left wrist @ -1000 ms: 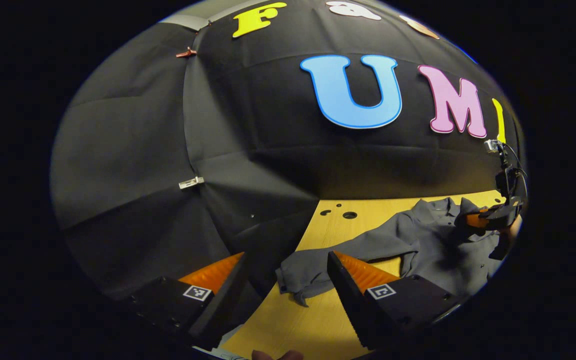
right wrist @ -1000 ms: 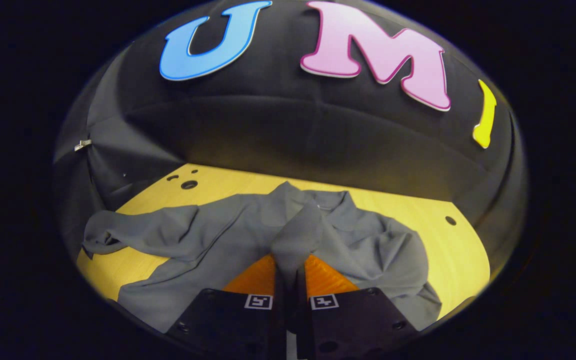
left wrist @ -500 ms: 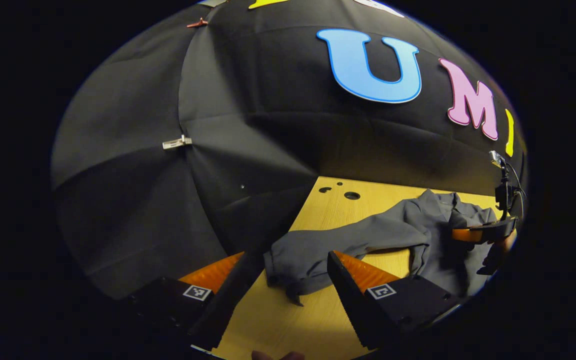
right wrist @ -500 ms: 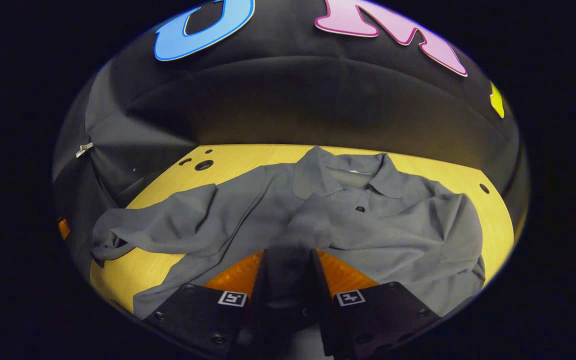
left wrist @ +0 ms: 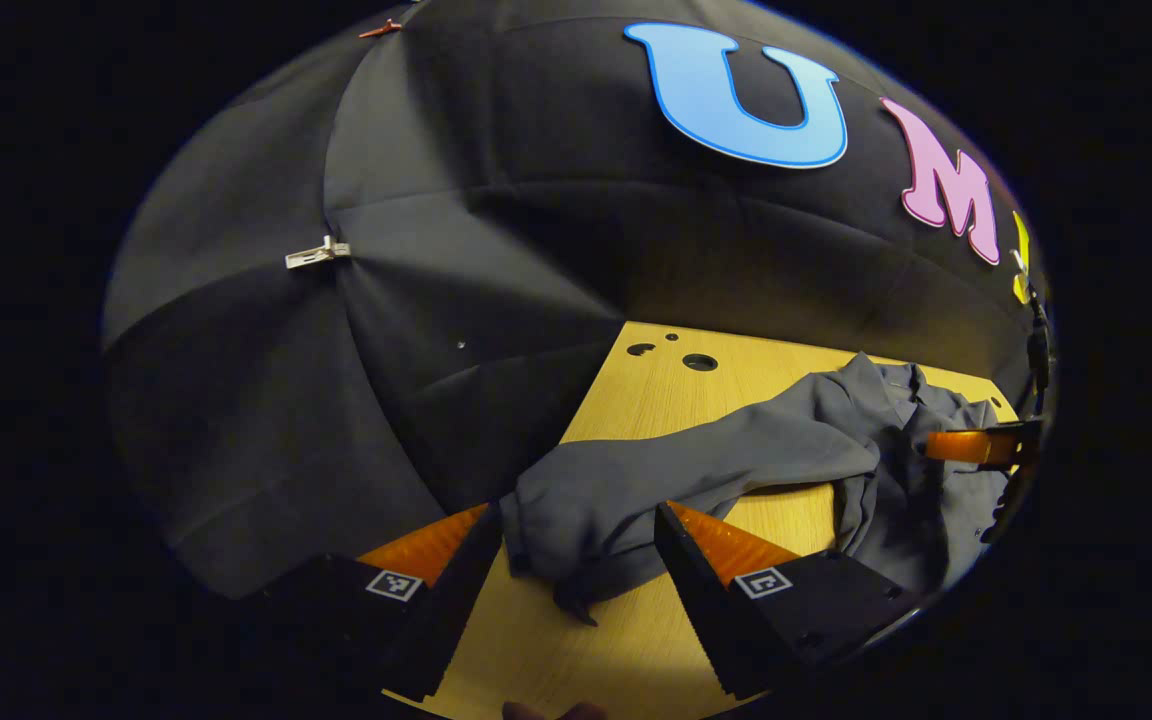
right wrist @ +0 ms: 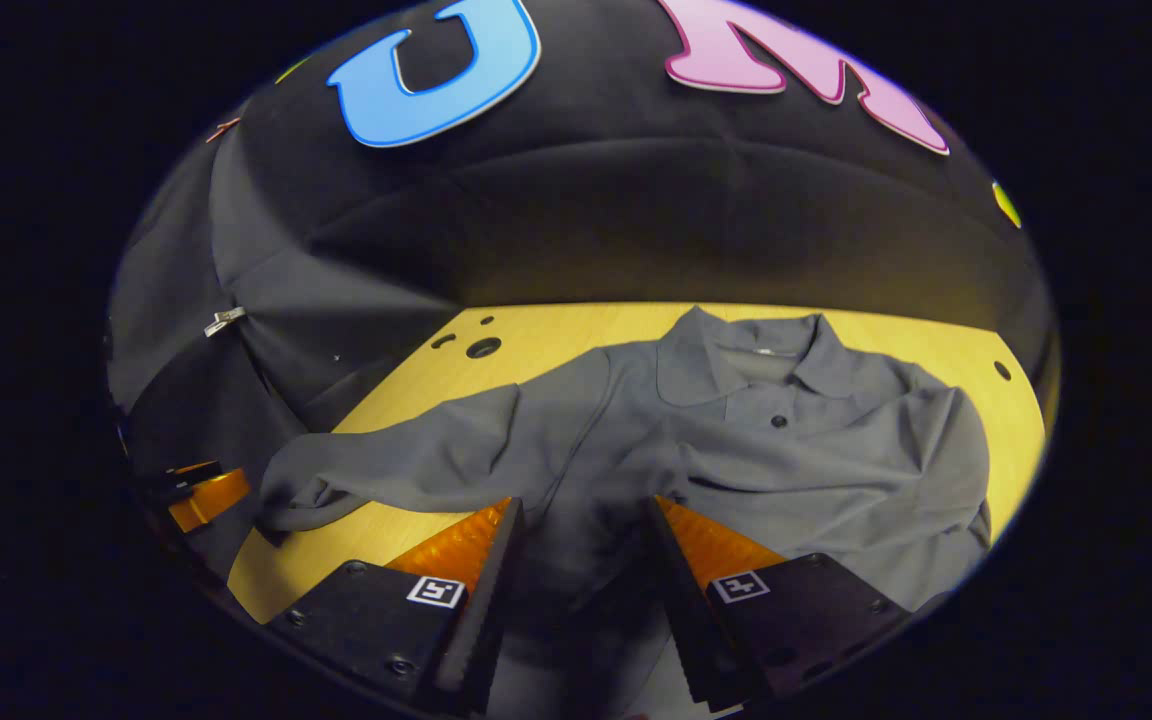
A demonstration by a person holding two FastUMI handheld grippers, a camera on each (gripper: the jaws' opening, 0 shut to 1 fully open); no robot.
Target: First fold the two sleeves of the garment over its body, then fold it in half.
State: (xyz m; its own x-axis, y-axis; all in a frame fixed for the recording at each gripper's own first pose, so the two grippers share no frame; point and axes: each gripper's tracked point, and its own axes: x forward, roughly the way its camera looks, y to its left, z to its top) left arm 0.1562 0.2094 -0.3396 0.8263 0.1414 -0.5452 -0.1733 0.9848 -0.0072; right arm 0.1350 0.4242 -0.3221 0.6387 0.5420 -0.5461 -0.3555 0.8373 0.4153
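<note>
The left tongs (left wrist: 576,560) are standing wide apart, now closing in on the garment's (right wrist: 736,440) left sleeve (left wrist: 636,490), whose cuff is lying between the fingers on the yellow surface (left wrist: 676,390). To the right, the right tongs (right wrist: 581,560), clamped on the other sleeve a second ago, are now gaping wide above the body, that sleeve (right wrist: 836,470) lying released across the chest.

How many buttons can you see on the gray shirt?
1 shows clearly: a dark button on the shirt front, just below the collar. Folds may hide others.
</note>
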